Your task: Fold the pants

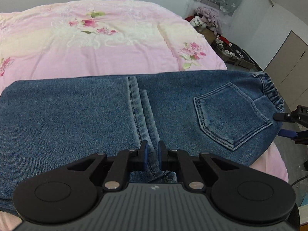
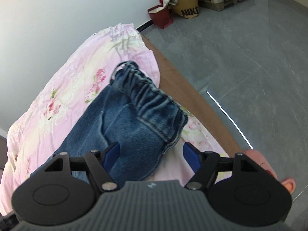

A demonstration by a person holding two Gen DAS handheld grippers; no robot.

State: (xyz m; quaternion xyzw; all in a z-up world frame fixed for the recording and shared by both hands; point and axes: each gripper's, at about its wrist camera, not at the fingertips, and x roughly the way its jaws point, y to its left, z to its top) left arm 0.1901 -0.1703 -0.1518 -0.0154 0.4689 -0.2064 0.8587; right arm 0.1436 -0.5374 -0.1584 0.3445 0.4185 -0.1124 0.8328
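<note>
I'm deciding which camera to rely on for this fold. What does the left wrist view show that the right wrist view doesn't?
Only the left wrist view shows the left gripper, shut on the jeans at the hem edges, plus the back pocket and the inseam.

Only the right wrist view shows the Nike bag, the brown bed edge and the pink slipper.

Both show the jeans lying on the pink floral bedding, the elastic waistband, and the right gripper, open at the waist end.
</note>
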